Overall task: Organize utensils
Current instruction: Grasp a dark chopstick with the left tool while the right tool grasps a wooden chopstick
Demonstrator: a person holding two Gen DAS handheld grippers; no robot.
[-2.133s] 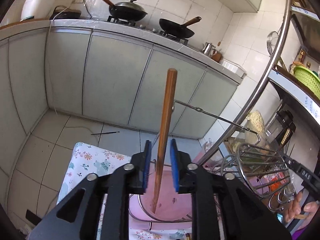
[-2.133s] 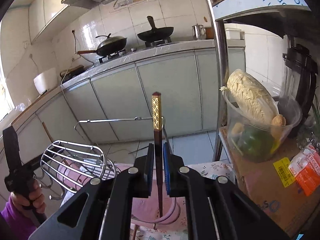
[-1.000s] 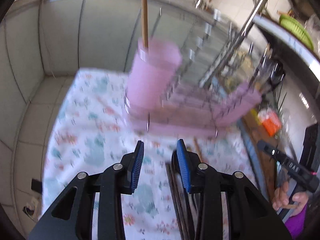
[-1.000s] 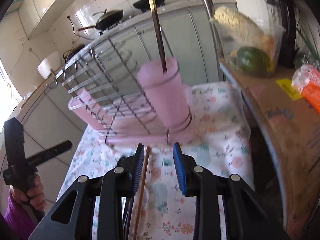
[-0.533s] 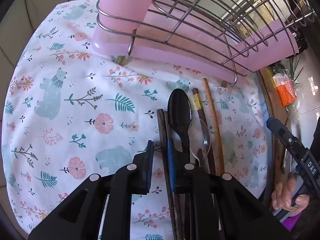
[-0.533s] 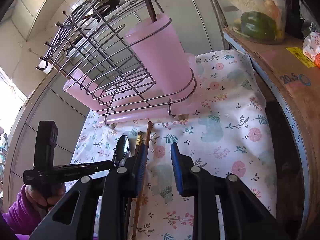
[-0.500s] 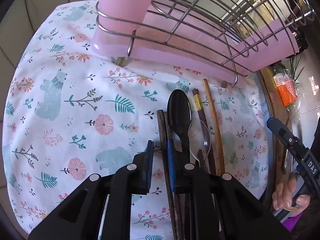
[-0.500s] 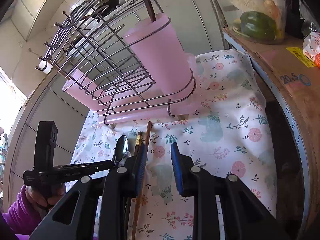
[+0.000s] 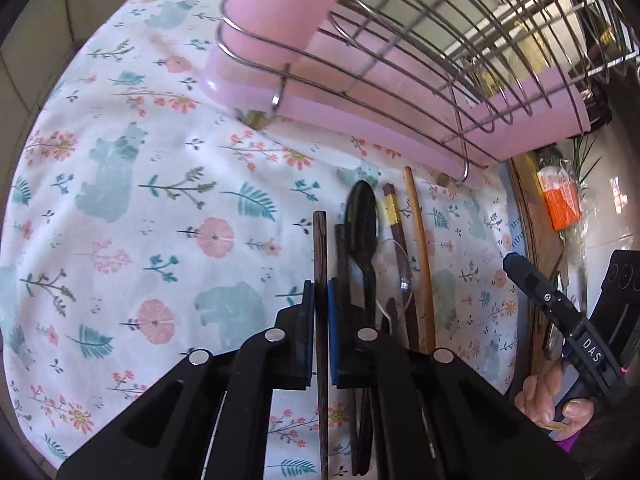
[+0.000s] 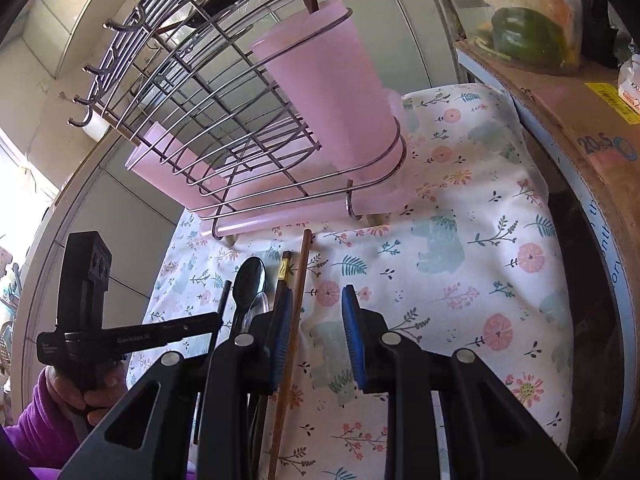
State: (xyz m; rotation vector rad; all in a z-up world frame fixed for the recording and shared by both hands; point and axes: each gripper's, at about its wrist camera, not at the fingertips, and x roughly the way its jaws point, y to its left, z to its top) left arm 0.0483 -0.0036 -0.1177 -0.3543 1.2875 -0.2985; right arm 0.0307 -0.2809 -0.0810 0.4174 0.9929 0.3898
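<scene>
Risk: the dark chopstick (image 9: 320,248), pinched by the left hand-held gripper (image 9: 319,312) on the desk (image 9: 120,200), may pivot and miss the pink cup (image 10: 332,92). The right hand-held gripper (image 10: 316,332) is spread beside the brown chopstick (image 10: 298,300); a skewed closure would roll it.

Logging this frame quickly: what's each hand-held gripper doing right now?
Left hand-held gripper: shut on the dark brown chopstick.
Right hand-held gripper: open, holding nothing; the light wooden chopstick lies by its left finger.
</scene>
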